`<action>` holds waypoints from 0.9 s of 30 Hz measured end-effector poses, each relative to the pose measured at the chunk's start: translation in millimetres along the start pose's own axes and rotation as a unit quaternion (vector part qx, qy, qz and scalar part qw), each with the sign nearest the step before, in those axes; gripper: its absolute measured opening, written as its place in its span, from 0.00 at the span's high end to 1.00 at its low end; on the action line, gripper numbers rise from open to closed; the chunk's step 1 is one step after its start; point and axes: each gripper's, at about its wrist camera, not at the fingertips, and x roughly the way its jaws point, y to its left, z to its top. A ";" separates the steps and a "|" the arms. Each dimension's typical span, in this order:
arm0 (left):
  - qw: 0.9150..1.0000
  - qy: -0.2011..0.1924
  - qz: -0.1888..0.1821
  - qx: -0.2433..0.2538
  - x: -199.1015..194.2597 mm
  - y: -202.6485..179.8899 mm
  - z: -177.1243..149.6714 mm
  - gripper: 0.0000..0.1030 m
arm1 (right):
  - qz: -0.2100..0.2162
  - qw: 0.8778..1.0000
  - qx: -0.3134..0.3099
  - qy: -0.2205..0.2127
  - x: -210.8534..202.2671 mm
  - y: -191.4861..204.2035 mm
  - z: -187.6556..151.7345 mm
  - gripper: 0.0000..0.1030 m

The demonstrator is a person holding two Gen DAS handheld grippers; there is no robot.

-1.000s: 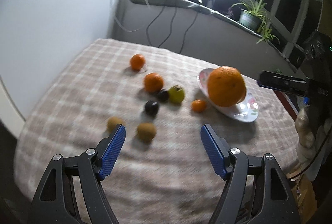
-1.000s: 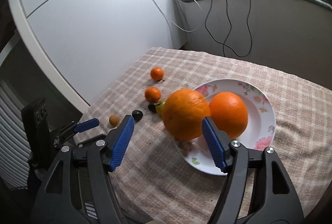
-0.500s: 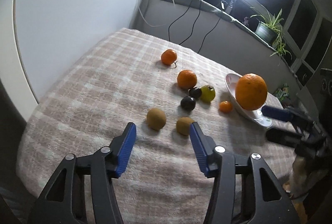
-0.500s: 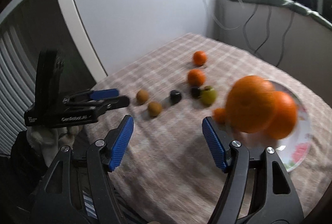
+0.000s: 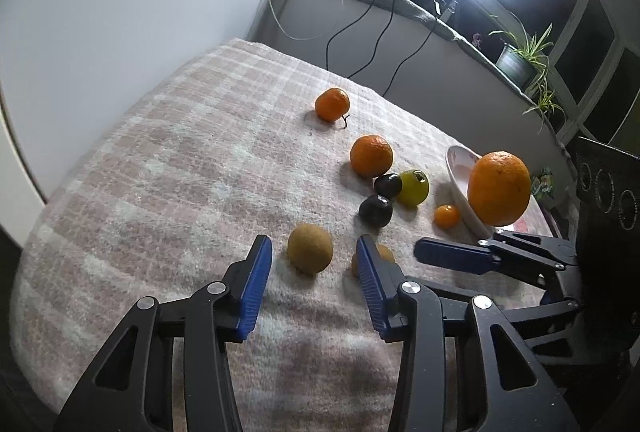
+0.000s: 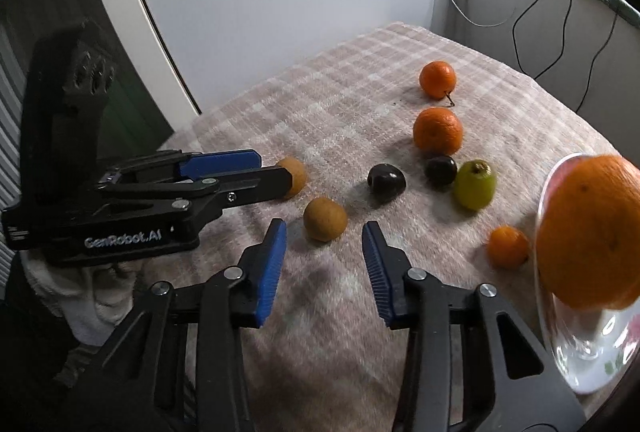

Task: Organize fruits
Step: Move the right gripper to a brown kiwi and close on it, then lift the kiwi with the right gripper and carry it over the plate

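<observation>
Two black grippers with blue pads, left gripper [image 5: 314, 259] and right gripper [image 6: 324, 238], hover jaws apart (holding nothing), each facing a round brown fruit [image 5: 309, 249] on the pink checked cloth [image 5: 180, 167]; a large orange [image 5: 499, 193] sits on the white floral plate [image 5: 460, 171].

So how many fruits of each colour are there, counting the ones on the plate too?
Orange: 5, namely two big oranges on the plate (the rear one mostly hidden), two tangerines, one tiny orange fruit
Brown: 2
Dark: 2
Green: 1
Total: 10
</observation>
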 end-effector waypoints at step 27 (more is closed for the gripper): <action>1.000 0.016 0.006 0.003 12.5 0.5 0.4 0.76 | -0.017 1.000 -0.022 0.010 16.2 2.5 0.8 0.73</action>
